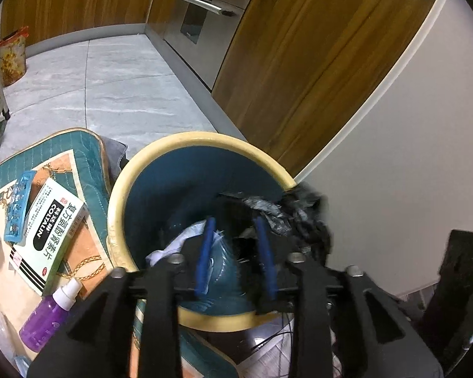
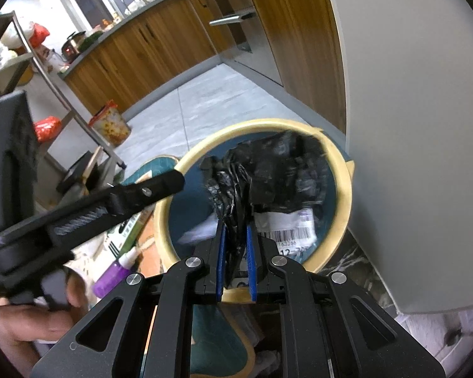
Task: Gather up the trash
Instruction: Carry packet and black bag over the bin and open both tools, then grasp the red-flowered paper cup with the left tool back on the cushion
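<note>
Kitchen floor, grey tile, wood cabinets behind: a round blue waste bin with a cream rim (image 1: 123, 189) stands by a white wall, beside a teal-and-orange quilted mat (image 1: 88, 157) strewn w/ a white medicine box (image 1: 47, 236), a purple spray bottle (image 1: 47, 318) and a blue blister pack (image 1: 17, 209). Inside the bin lie white paper scraps and a barcoded label. A crumpled black plastic bag (image 2: 277, 170) hangs over the bin's mouth, its bulk toward the far rim by the wall, its twisted neck running back toward the R gripper (image 2: 235, 263), whose blue pads are clamped together on it. L gripper (image 1: 236, 255) hovers over the bin w/ pads apart and nothing between them; the bag lies to its right and slightly ahead. Judgement: the R hand is nearer and already has the bag; the next move looks like spreading it over the rim, w/ the L taking the free edge.
</note>
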The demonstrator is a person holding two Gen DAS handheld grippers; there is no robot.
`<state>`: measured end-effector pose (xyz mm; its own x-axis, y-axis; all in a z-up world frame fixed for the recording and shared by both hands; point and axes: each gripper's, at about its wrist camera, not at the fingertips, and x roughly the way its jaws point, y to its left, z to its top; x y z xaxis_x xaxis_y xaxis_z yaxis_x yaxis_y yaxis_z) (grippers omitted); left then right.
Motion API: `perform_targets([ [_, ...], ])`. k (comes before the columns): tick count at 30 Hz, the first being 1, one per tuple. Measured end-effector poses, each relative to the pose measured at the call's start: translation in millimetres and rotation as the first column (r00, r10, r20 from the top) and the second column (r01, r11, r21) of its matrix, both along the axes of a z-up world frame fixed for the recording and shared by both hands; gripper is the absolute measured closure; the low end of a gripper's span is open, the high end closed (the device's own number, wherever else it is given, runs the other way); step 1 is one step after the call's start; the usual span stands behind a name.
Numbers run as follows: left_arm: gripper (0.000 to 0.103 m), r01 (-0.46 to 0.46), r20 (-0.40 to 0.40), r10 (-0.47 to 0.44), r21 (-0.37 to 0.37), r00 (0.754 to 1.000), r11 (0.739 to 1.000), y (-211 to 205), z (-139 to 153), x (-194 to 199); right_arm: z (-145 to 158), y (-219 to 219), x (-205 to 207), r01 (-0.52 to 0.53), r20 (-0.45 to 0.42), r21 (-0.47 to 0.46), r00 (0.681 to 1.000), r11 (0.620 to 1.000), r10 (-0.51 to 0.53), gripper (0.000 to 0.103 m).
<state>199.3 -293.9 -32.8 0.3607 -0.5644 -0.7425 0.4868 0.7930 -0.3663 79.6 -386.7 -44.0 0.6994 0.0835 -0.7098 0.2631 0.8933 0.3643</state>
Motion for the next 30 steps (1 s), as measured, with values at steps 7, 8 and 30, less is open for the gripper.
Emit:
perform_targets([
  [7, 0.057, -0.035, 0.053, 0.034, 0.006, 0.998, 0.999, 26, 16, -4, -4, -2, 8, -0.003, -0.012, 0.008, 1.000, 1.000, 0.003, 0.059],
  [8, 0.051, -0.039, 0.061, 0.038, 0.012, 0.997, 0.999, 31, 17, -4, -2, 0, 9, -0.006, -0.008, 0.002, 1.000, 1.000, 0.006, 0.055],
  [30, 0.033, -0.232, 0.175, 0.205, 0.158, 0.963, 0.960, 222, 40, -44, 7, 33, 8, -0.127, 0.034, -0.032, 0.991, 0.991, 0.128, 0.040],
])
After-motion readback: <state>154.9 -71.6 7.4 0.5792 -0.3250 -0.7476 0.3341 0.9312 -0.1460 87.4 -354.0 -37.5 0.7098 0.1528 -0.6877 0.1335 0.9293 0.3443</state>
